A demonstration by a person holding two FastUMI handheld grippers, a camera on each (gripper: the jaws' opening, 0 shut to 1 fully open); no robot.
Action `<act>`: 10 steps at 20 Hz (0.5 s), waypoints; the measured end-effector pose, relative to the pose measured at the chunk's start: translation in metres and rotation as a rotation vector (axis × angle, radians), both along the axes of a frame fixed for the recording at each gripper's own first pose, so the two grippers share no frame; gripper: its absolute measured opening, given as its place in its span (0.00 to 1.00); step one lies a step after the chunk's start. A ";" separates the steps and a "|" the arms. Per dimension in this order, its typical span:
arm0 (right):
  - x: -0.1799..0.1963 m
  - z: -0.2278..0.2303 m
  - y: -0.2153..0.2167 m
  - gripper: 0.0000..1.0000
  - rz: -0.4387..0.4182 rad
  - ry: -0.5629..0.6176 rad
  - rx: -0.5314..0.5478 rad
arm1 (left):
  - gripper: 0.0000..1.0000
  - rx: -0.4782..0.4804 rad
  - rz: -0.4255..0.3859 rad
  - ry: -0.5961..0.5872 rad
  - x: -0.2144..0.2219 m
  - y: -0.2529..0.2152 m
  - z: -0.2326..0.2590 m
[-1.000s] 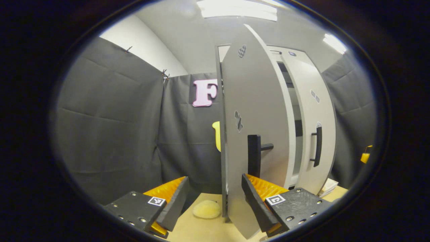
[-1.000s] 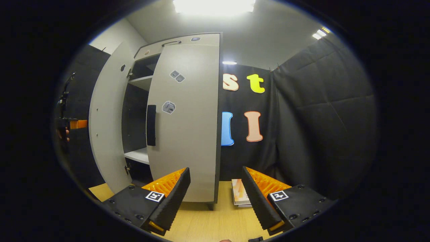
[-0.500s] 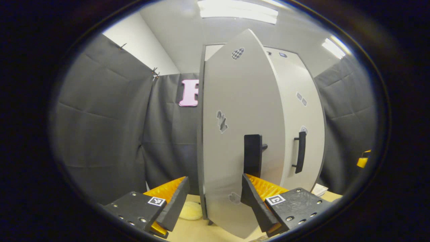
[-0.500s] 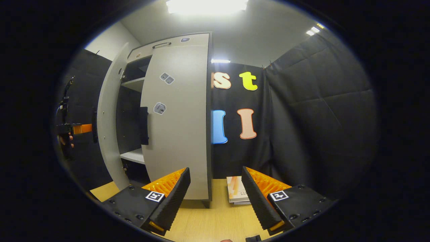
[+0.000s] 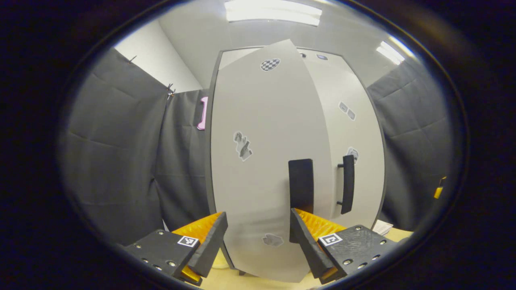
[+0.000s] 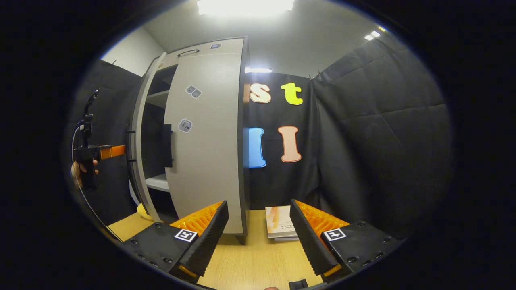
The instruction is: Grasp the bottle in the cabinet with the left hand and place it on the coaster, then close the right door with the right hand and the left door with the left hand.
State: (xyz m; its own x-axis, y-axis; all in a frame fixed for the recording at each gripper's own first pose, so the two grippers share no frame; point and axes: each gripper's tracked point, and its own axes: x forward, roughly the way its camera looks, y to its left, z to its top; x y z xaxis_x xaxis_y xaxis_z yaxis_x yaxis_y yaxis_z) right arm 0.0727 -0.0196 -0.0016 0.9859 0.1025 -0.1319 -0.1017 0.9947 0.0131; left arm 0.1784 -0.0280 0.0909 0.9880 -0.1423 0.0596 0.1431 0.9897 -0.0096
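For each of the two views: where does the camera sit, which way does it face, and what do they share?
Left gripper view: rides the left claw, close against the left door, facing its front and handle; its own open fingers show.
Right gripper view: rides the right claw, over the table, facing the cabinet's right corner, right door and a book; own open fingers show.
Shared: both doors; the left claw and a hand appear in the right gripper view.
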 end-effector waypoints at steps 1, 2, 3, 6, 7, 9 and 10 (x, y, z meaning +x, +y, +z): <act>-0.001 0.000 0.001 0.98 0.005 0.001 0.000 | 0.94 0.007 0.000 -0.001 -0.002 -0.002 0.000; -0.001 0.001 0.003 0.98 0.014 -0.001 0.002 | 0.94 0.013 0.002 -0.003 -0.007 -0.002 0.000; -0.002 0.003 0.004 0.98 0.023 -0.007 0.005 | 0.94 0.014 0.008 -0.007 -0.011 -0.002 0.003; 0.000 0.005 0.006 0.98 0.044 -0.029 0.002 | 0.94 0.006 0.029 -0.021 -0.037 0.001 -0.002; 0.000 0.005 0.008 0.98 0.057 -0.032 0.005 | 0.94 0.009 0.039 -0.026 -0.046 0.002 -0.001; -0.001 0.008 0.012 0.98 0.091 -0.045 0.020 | 0.94 0.025 0.064 -0.025 -0.062 0.001 0.001; -0.001 0.009 0.014 0.98 0.106 -0.056 0.025 | 0.94 0.037 0.079 -0.024 -0.071 0.004 -0.001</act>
